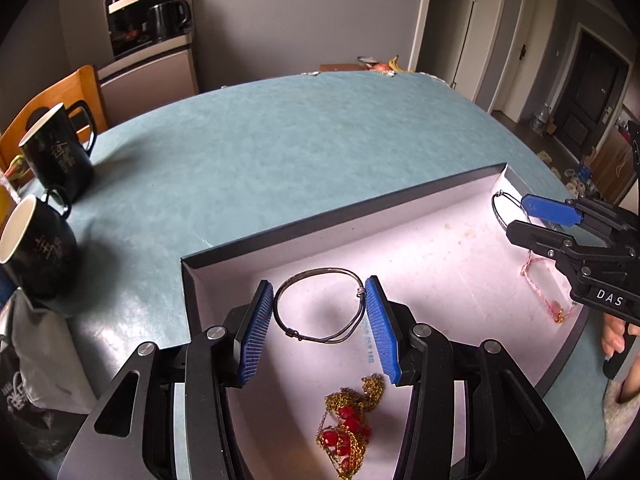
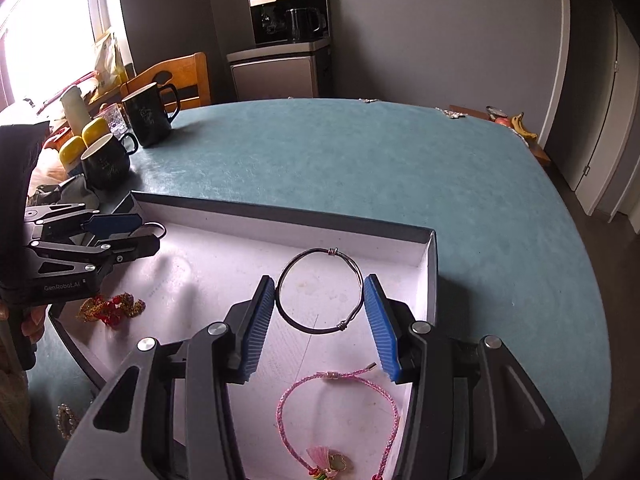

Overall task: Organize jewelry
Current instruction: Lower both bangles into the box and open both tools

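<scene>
Teal, mottled worktop carries a shallow white-lined box. Left gripper clamps a dark wire bangle between ribbed blue pads; right gripper likewise clamps a second wire bangle. Near the left gripper lies a gold chain with red beads, partly cut off; near the right, a pink braided bracelet, its charm indistinct. Two black mugs stand far left.

bangles, necklace in box
</scene>
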{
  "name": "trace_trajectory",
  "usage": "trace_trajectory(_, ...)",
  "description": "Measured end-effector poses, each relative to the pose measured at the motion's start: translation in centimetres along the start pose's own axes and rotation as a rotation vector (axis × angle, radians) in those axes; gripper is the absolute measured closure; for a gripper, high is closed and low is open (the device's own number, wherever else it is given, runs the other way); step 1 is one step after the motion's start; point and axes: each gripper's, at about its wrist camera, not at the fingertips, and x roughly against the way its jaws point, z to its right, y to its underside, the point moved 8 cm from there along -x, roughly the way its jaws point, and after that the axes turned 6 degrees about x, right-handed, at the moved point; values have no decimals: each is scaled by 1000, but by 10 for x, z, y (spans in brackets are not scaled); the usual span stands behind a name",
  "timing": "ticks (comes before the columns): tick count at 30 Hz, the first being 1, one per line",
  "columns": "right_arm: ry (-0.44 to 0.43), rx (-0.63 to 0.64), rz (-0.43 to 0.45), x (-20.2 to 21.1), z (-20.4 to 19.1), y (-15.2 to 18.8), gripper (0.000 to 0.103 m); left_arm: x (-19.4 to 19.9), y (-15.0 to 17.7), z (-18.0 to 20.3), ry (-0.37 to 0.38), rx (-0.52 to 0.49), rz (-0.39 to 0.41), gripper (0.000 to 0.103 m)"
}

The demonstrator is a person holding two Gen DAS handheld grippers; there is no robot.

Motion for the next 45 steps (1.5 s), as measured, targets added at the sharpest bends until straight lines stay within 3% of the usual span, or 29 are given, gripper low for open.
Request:
trace_trajectory(5, 33, 21, -44, -10, -1, 9, 57, -4, 3, -3, 27, 13, -25, 53)
trace_trajectory(23, 84, 56, -89, -19, -3, 19, 56, -15, 11, -3, -83, -30, -87, 53)
trace_trajectory(34, 52, 34, -78, -17, -3, 18, 54, -14, 10, -4, -65, -23, -83, 46)
trace_trajectory(36, 32, 19, -69, -14, -3, 18, 45, -13, 9, -4, -49, -16, -78, 43)
trace_trajectory(40, 45, 20, -36, -1, -2, 11, 41, -5, 5, -3, -20, 21, -53, 37)
trace_trajectory(42, 54, 17, 1, 14, -1, 6, 24, 6, 1, 0, -6, 29, -28, 31)
trace_trajectory(45, 68, 9, 50, 38, 0, 1, 15, 33, -5, 6, -13, 14, 27, 22)
